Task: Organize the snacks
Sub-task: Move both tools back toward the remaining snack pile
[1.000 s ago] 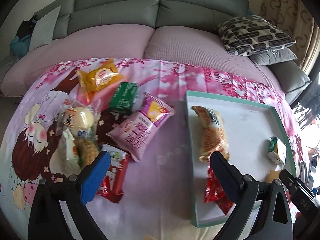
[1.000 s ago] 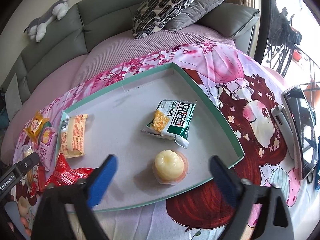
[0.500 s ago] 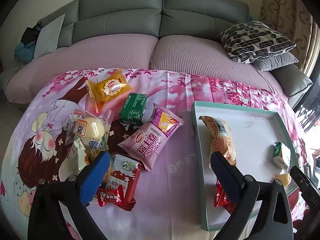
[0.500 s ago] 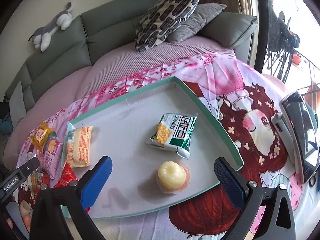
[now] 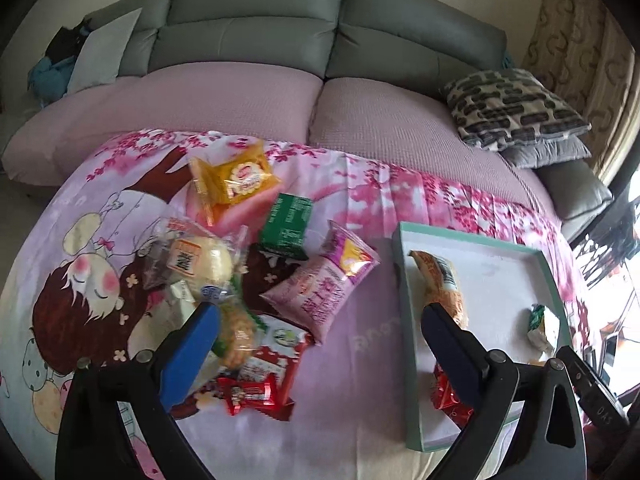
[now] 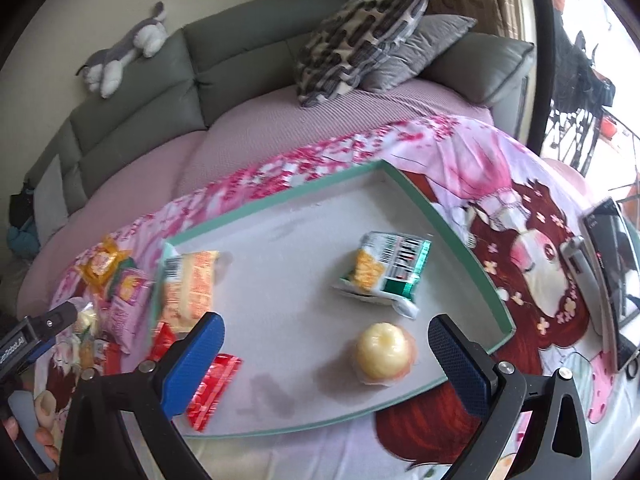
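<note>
A teal-rimmed tray (image 5: 400,300) (image 6: 280,204) lies on a pink cartoon cloth. In it are an orange cracker pack (image 5: 440,280) (image 6: 190,288), a green-and-white packet (image 6: 384,272), a pale jelly cup (image 6: 382,350) and a red packet (image 6: 210,388). Left of the tray lie loose snacks: a yellow pack (image 5: 234,180), a green box (image 5: 288,226), a pink bag (image 5: 326,286), a clear-wrapped bun (image 5: 196,264) and a red wafer pack (image 5: 266,368). My left gripper (image 5: 316,320) hovers open above the pile. My right gripper (image 6: 326,334) hovers open over the tray's near side.
A grey sofa with a mauve cover (image 5: 240,96) runs behind the cloth, with patterned cushions (image 5: 512,108) (image 6: 360,36) and a plush toy (image 6: 124,52). A phone (image 6: 608,276) lies on the cloth right of the tray.
Both grippers have pulled back and risen, so more of the sofa shows. The left view has swung left toward the loose snacks. Both stay open and nothing was picked up.
</note>
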The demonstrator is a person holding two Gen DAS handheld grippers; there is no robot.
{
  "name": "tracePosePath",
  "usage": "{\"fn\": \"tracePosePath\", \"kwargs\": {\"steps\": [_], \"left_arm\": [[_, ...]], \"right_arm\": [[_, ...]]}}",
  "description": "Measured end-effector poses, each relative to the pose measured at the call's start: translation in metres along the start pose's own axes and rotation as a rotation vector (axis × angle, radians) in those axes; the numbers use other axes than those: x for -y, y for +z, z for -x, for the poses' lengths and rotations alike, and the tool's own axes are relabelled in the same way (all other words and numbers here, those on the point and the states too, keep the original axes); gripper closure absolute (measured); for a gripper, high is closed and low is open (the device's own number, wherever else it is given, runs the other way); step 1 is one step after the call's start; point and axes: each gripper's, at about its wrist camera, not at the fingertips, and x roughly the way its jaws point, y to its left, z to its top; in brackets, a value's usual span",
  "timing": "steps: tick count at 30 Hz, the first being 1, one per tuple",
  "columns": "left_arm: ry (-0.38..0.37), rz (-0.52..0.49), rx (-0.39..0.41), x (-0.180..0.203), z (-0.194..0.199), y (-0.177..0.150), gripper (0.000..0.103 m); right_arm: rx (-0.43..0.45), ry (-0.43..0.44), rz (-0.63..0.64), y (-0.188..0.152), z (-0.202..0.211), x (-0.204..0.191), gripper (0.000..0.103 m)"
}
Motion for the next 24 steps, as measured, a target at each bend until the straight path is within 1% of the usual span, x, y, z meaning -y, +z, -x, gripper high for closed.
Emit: {"fn": "tracePosePath", "kwargs": {"steps": [3,6,10,13,15,20,24], "left_arm": [[0.007,0.031,0.002,-0.014,0.002,0.003,0.003],[-0.002,0.056,0.002,-0.027,0.004,0.005,0.003],[0.019,0.066,0.008,-0.04,0.007,0.007,0.003],[0.011,0.099,0.012,-0.055,0.013,0.009,0.003],[0.024,0.117,0.011,-0.068,0.016,0.009,0.003],[0.106,0.159,-0.012,-0.099,0.019,0.005,0.003],[0.109,0.194,-0.025,-0.115,0.018,0.003,0.003]], "right_arm": [[0.011,0.02,0.025,-0.001,0.002,-0.014,0.0],[0.02,0.045,0.048,-0.003,0.003,-0.028,0.0],[0.03,0.077,0.076,-0.006,0.004,-0.048,0.0],[0.031,0.094,0.1,-0.008,0.003,-0.063,0.0],[0.035,0.111,0.119,-0.01,0.003,-0.073,0.0],[0.042,0.162,0.192,-0.017,0.004,-0.107,0.0],[0.024,0.193,0.256,-0.027,0.001,-0.135,0.0]]}}
